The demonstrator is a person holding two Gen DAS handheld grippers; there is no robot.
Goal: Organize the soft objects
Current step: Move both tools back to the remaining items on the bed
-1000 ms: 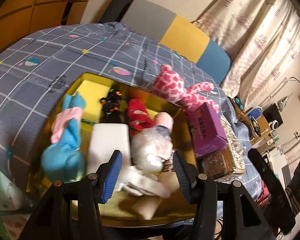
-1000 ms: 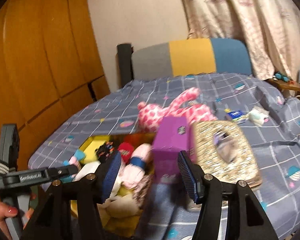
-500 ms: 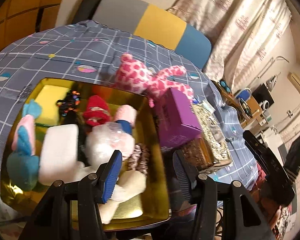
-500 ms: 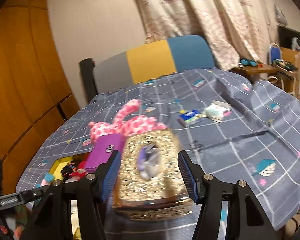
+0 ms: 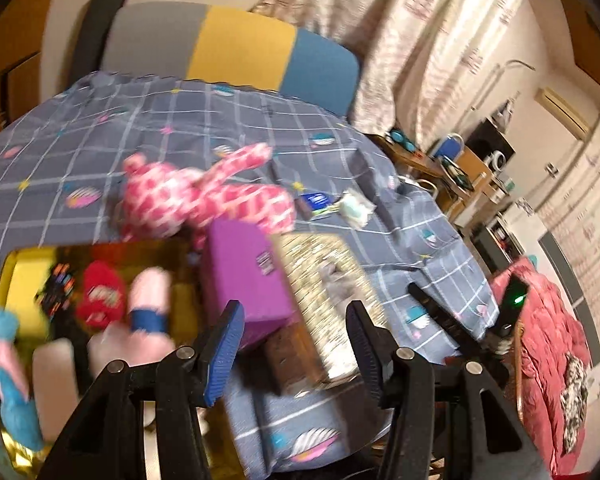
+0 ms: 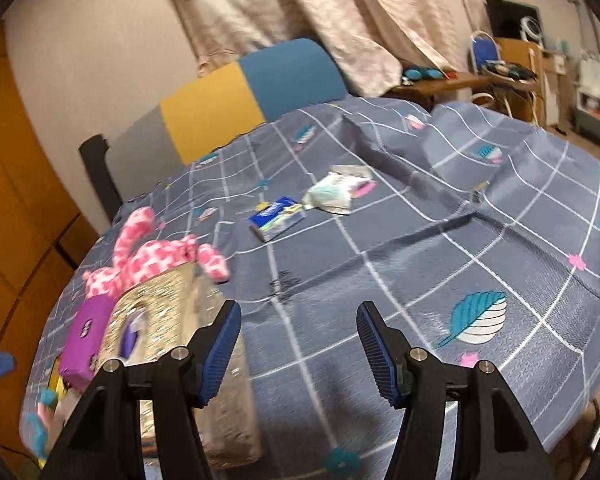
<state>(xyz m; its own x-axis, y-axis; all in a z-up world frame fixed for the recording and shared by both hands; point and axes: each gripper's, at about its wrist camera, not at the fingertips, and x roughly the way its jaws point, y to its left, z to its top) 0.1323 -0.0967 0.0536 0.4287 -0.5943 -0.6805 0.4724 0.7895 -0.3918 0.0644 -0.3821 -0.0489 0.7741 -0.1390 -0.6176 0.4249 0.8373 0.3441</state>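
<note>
Both grippers gape empty, pink plush (image 6: 148,260) lying beyond.

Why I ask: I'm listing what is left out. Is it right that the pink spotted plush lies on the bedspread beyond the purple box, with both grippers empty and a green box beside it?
Almost: no green box. The left wrist view shows the pink spotted plush beyond the purple box, which has a glittery gold box beside it. Left gripper and right gripper are empty.

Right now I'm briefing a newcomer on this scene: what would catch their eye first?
Probably the pink spotted plush toy sprawled on the grey checked bedspread, just beyond the purple box and glittery gold box. Next, the gold tray crammed with soft toys at the bed's near edge. Farther out lie a blue packet and tissue pack.
</note>
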